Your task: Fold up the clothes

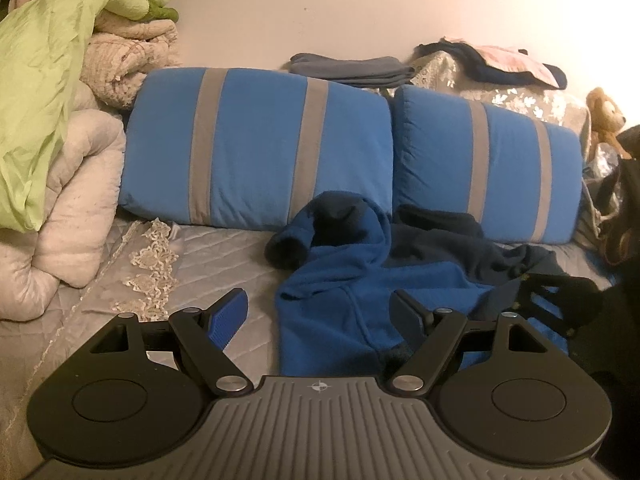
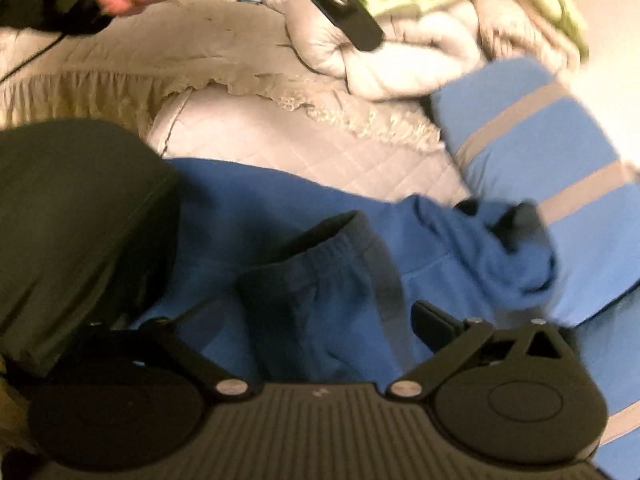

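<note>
The left gripper (image 1: 318,314) is nearest, and its jaws stand wide apart with nothing in them. It hangs just over the near edge of the blue fleece top (image 1: 340,300). The right gripper (image 2: 288,320) is open wide too, with nothing pinched; the dark cuff (image 2: 320,248) of the top lies under it, between its fingers but not squeezed.

The blue fleece top is soft and fuzzy. It lies rumpled on the grey quilted bed cover (image 1: 224,252), not flat and not folded. It is bright blue with darker navy parts. One sleeve (image 1: 320,232) curls up in a loop beyond the left gripper, with its dark cuff open like a little mouth.

Behind the top, two blue pillows (image 1: 256,148) with grey stripes lean at the wall. The bunched sleeve touches the nearer pillow.
</note>
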Demonstrator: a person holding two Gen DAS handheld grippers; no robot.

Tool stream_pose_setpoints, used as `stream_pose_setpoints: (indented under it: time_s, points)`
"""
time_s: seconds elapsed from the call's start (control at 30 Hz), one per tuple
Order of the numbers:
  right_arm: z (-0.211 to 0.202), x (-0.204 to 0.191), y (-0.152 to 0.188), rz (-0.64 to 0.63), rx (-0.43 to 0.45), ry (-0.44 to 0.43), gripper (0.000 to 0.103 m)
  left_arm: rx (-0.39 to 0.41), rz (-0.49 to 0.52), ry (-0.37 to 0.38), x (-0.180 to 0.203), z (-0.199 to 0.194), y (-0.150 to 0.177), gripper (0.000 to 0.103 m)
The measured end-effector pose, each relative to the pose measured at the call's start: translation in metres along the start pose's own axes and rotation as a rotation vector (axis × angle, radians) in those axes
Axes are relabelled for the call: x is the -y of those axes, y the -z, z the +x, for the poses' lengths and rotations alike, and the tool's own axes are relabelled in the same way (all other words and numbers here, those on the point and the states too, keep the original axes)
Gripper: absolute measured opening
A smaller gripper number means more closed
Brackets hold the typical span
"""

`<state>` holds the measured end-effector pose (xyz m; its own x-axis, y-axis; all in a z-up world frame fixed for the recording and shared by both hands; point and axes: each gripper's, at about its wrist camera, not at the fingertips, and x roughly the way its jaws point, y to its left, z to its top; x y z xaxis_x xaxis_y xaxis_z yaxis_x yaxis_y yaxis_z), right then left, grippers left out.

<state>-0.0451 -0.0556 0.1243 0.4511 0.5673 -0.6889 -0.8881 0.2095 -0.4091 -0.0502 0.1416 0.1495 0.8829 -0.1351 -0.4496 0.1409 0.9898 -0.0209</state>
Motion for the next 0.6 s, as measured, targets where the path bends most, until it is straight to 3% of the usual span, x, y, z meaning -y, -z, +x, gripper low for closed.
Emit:
stream_pose_setpoints:
  time_s: [0.07,0.13,0.33,0.4,0.43,0.47,0.6]
  points:
    - [0.006,0.007,-0.001,0.035,-0.007,-0.027,0.083,-0.005,-0.001,0.000,0.000,0.000,0.001,0.078]
    - [0.013,0.012,-0.001,0.055,-0.027,-0.040,0.074,-0.010,0.000,0.002,0.000,0.000,0.002,0.078]
    - [0.020,-0.002,-0.004,-0.049,-0.044,-0.069,0.063,-0.022,-0.010,0.004,-0.002,0.001,0.004,0.078]
    - [0.026,-0.013,-0.003,-0.114,-0.084,-0.065,0.046,-0.029,-0.016,0.003,-0.003,0.004,0.005,0.078]
    - [0.029,-0.017,-0.002,-0.135,-0.102,-0.063,0.026,-0.034,-0.019,0.004,-0.003,0.005,0.006,0.078]
    - [0.027,-0.019,-0.003,-0.134,-0.096,-0.057,0.020,-0.037,-0.023,0.006,-0.003,0.006,0.006,0.078]
    - [0.013,-0.011,-0.007,-0.061,-0.042,-0.008,0.013,-0.051,-0.048,0.034,-0.005,0.009,0.009,0.078]
